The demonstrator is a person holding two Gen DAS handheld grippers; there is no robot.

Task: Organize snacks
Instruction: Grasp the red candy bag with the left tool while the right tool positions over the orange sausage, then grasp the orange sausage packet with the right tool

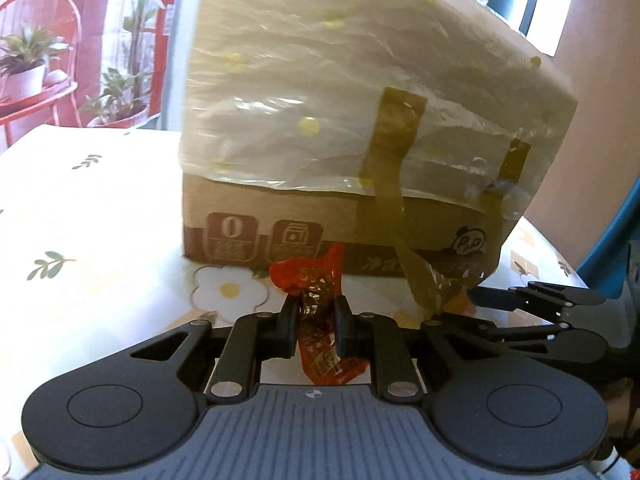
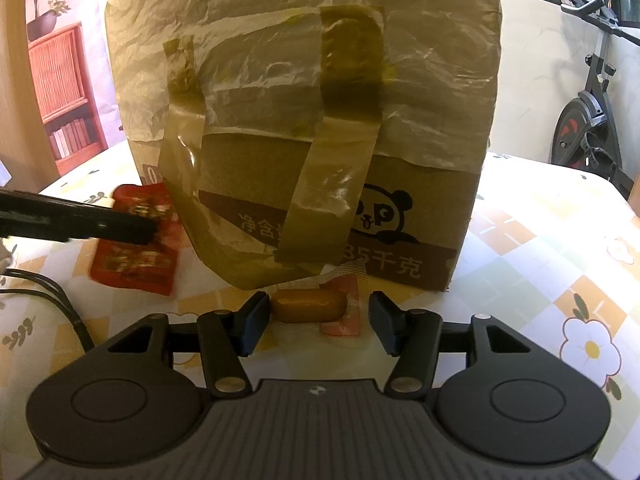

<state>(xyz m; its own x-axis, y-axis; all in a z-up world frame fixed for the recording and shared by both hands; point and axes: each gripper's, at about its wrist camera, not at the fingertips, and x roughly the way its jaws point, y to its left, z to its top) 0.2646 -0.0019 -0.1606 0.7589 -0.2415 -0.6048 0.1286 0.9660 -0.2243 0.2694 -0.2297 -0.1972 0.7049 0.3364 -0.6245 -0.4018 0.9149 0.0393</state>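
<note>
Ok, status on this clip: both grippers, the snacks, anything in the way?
Left gripper shut on crumpled red snack packet. Right gripper open around small sausage in clear wrapper. Taped brown cardboard box close ahead.

The left wrist view looks forward and downward along its own fingers, close over the flowered tablecloth [image 1: 80, 216], facing a corner of the taped cardboard box [image 1: 320, 216] at near range. The right wrist view looks the same way along its fingers, nearer still to the box [image 2: 420, 216], facing its panda-printed side. Both views share the box, the tablecloth [image 2: 540, 240] and the red snack packet [image 1: 320, 280] [image 2: 136, 264]. The right gripper [image 1: 532, 300] enters the left view's right edge; the left gripper [image 2: 148, 228] crosses the right view's left edge.
</note>
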